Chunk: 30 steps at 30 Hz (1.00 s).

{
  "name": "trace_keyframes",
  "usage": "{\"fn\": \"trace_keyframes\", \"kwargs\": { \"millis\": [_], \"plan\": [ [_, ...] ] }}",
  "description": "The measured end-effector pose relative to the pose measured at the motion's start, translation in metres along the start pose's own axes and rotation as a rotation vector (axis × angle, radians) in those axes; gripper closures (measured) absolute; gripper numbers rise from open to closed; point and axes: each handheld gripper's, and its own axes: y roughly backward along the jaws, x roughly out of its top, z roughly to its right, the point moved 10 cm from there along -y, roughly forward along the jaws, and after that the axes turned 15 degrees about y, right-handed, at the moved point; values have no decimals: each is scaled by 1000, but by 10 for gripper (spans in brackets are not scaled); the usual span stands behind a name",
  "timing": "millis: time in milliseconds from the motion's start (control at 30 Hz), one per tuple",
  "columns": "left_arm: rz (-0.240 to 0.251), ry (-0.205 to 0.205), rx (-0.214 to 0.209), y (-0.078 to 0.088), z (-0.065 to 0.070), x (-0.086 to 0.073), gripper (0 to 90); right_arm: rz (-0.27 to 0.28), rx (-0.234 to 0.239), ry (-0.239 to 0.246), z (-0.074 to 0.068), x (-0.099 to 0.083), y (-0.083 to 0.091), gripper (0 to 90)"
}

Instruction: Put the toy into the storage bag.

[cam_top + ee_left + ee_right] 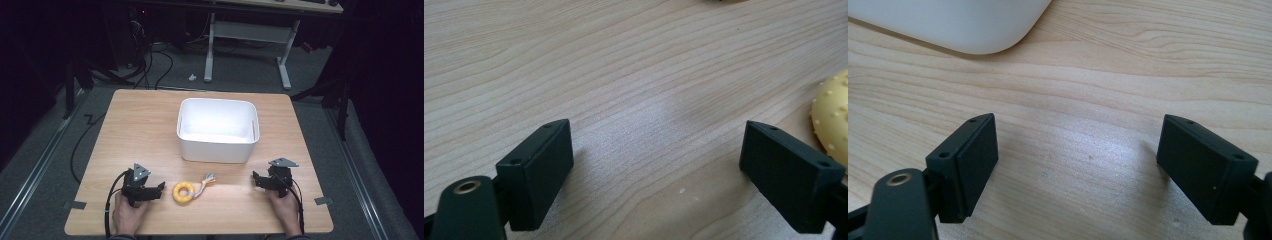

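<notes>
A yellow studded ring toy [183,192] with a short multicoloured rope tail [205,181] lies on the wooden table near the front edge. My left gripper [161,187] rests just left of it, jaws wide apart with bare wood between them; the toy's yellow edge [831,117] sits beyond its right jaw. My right gripper [255,179] rests at the front right, apart from the toy, and stands open over bare table [1078,155]. A white plastic bin [218,129] stands mid-table; its rounded corner [973,25] shows in the right gripper view.
The wooden table [135,130] ends close behind both hands at the front. Beyond its far edge a white desk frame [250,35] and several cables stand on grey carpet. Metal rails run along the floor at both sides.
</notes>
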Motion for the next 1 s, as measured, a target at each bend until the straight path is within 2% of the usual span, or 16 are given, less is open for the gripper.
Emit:
{"fn": "trace_keyframes", "kwargs": {
  "millis": [833, 1000],
  "plan": [
    [-2, -4, -4, 1, -1, 0, 145, 4, 0, 3, 0, 0, 0, 186],
    [4, 6, 3, 1, -2, 0, 160, 4, 1, 4, -1, 0, 0, 187]
  ]
}}
